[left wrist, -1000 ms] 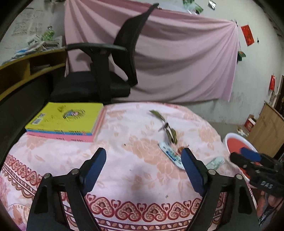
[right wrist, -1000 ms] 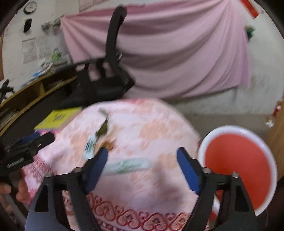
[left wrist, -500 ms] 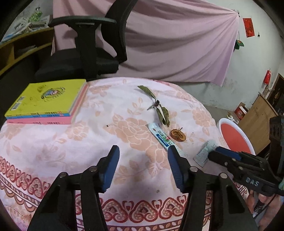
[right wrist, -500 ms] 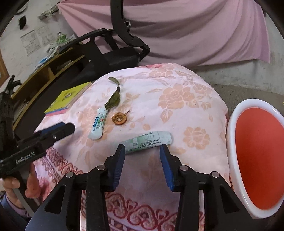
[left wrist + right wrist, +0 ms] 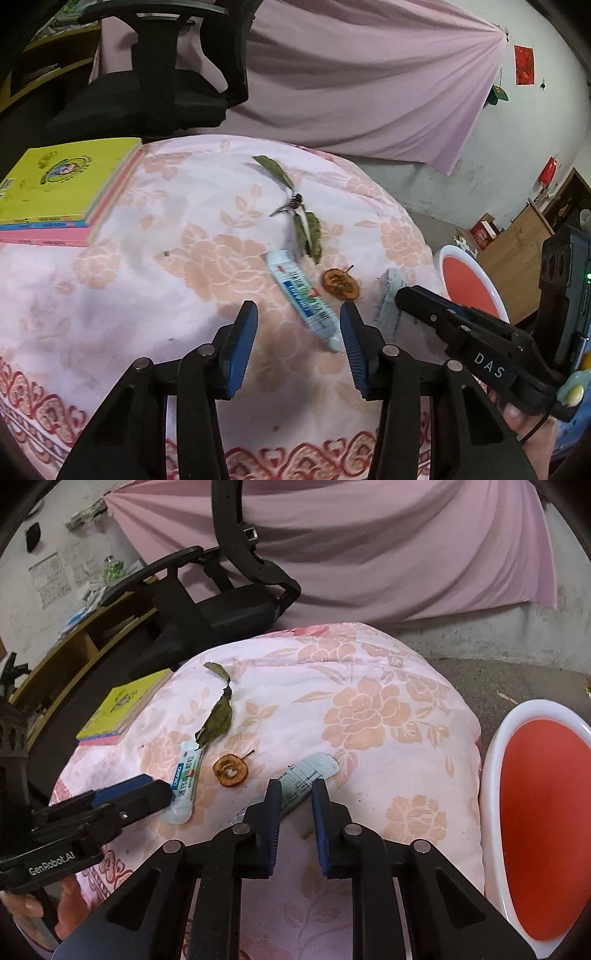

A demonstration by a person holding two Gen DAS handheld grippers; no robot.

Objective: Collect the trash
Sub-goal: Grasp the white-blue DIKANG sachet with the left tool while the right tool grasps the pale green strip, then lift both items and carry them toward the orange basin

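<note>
Blue-padded jaws frame a littered table. The right gripper [image 5: 296, 805] stands with a narrow gap between its pads, straddling the near end of a pale green wrapper [image 5: 308, 773] that runs ahead and slightly right of them; whether the pads already touch it cannot be told. The left gripper [image 5: 298, 332] is moderately open and holds nothing, with the near tip of a flattened toothpaste tube [image 5: 301, 295] lying between its jaws, close to the right one. Just beyond the right gripper's jaws, ahead and to the left, lies a dried fruit slice [image 5: 230, 770], and farther ahead-left a leafy twig [image 5: 218, 710] trails across the floral cloth [image 5: 369, 709]. Far left of both sets of jaws sits a stack of books [image 5: 62, 192], which looks no part of the litter. A red-and-white basin [image 5: 543, 812] waits well to the right of the right gripper, off the table edge. Judging by the scene, collection has barely begun: all four scraps remain on the cloth and the visible part of the basin shows nothing inside.
</note>
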